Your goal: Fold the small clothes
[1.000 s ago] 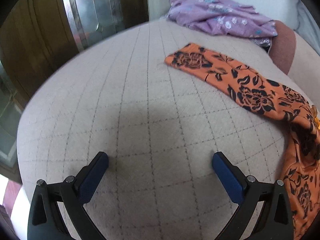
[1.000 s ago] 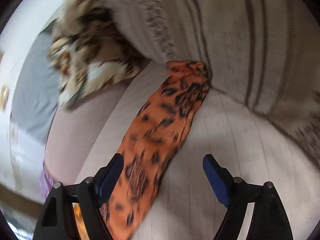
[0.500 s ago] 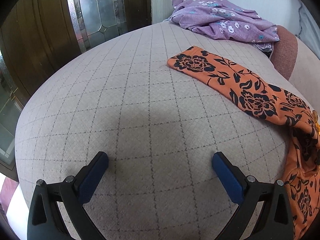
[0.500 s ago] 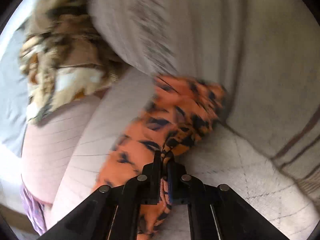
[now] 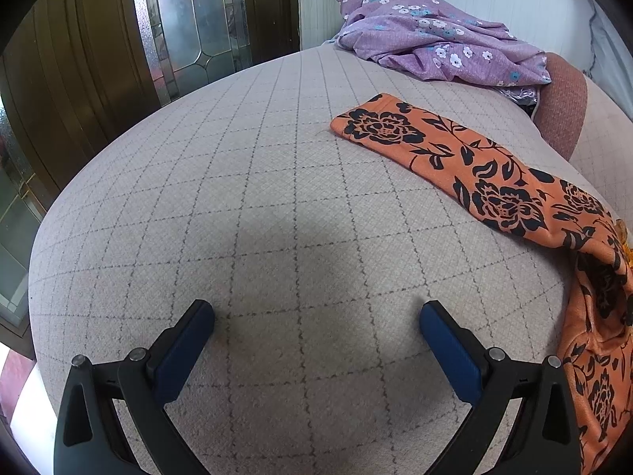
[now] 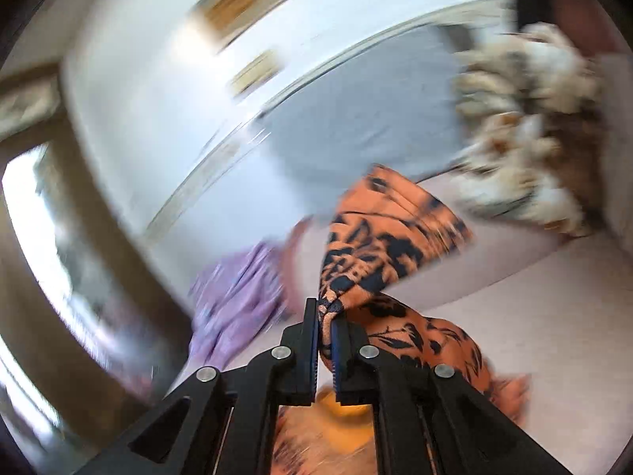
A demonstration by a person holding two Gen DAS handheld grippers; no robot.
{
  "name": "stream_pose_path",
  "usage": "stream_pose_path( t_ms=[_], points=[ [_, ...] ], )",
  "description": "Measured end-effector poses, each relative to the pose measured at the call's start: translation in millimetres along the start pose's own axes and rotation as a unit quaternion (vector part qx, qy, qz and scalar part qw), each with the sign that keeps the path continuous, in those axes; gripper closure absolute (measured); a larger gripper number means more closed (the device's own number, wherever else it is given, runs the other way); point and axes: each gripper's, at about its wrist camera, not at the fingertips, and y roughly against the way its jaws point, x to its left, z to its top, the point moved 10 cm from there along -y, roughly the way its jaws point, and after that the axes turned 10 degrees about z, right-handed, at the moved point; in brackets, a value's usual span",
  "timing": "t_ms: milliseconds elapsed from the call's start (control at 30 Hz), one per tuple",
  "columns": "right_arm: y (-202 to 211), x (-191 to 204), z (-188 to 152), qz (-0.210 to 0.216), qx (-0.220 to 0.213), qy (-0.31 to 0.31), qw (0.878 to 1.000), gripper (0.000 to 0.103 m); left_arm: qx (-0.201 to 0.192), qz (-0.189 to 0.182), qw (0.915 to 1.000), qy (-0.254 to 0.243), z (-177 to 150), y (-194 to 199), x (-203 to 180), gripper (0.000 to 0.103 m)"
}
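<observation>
An orange garment with black flowers lies stretched across the right side of the quilted bed, its near end bunched at the right edge. My left gripper hovers open over bare quilt, well left of the garment, nothing between its blue pads. In the blurred right wrist view my right gripper is shut on a fold of the same orange garment, which is lifted off the bed and hangs twisted from the pads.
A crumpled purple flowered cloth lies at the far end of the bed beside a reddish cushion. A brown and cream patterned heap shows at upper right in the right wrist view. A dark wooden door with leaded glass stands left.
My right gripper closed on the orange garment, then swung up and rolled, lifting the cloth off the bed. My left gripper stayed where it was, open.
</observation>
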Motion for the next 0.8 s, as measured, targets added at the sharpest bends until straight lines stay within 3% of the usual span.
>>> stream_pose_path(
  t_ms=[33, 100, 133, 167, 200, 267, 333, 500, 600, 667, 700, 733, 800],
  points=[
    [-17, 15, -23, 0.0, 0.021, 0.011, 1.0, 0.094, 0.0, 0.001, 1.0, 0.0, 0, 0, 0, 0.0],
    [-65, 31, -107, -0.007, 0.1, 0.011, 0.995, 0.073, 0.0, 0.0, 1.0, 0.0, 0, 0, 0, 0.0],
    [-82, 30, -144, -0.012, 0.141, 0.01, 0.99, 0.032, 0.0, 0.0, 1.0, 0.0, 0, 0, 0, 0.0],
    [-97, 26, -181, -0.021, 0.176, 0.007, 0.984, 0.017, 0.0, 0.0, 1.0, 0.0, 0, 0, 0, 0.0],
    [-112, 13, -231, -0.041, 0.223, 0.003, 0.974, 0.018, 0.0, 0.0, 1.0, 0.0, 0, 0, 0, 0.0],
    [-120, -10, -283, -0.064, 0.288, -0.022, 0.955, 0.018, 0.001, -0.003, 1.0, 0.0, 0, 1, 0, 0.0],
    [-109, -10, -287, -0.058, 0.279, -0.033, 0.958, 0.018, 0.001, -0.001, 1.0, 0.0, 0, 0, 0, 0.0],
    [-75, -3, -226, -0.059, 0.205, -0.03, 0.977, 0.018, 0.0, 0.002, 1.0, 0.0, 0, 0, -1, 0.0],
    [-64, -31, -208, -0.067, 0.171, -0.074, 0.98, 0.014, 0.0, 0.002, 1.0, -0.001, 0, 0, 0, 0.0],
    [-70, -57, -224, -0.091, 0.184, -0.114, 0.972, 0.005, 0.001, 0.002, 1.0, -0.001, 0, -1, 0, 0.0],
    [-77, -81, -246, -0.121, 0.231, -0.143, 0.955, 0.006, 0.001, 0.001, 1.0, 0.0, 0, 0, 0, 0.0],
    [-73, -92, -257, -0.131, 0.251, -0.165, 0.945, 0.01, 0.002, -0.002, 1.0, 0.001, 0, 0, 1, 0.0],
    [-60, -77, -235, -0.099, 0.189, -0.143, 0.966, 0.011, 0.012, -0.023, 0.9997, 0.004, 2, 4, 2, 0.0]
  ],
)
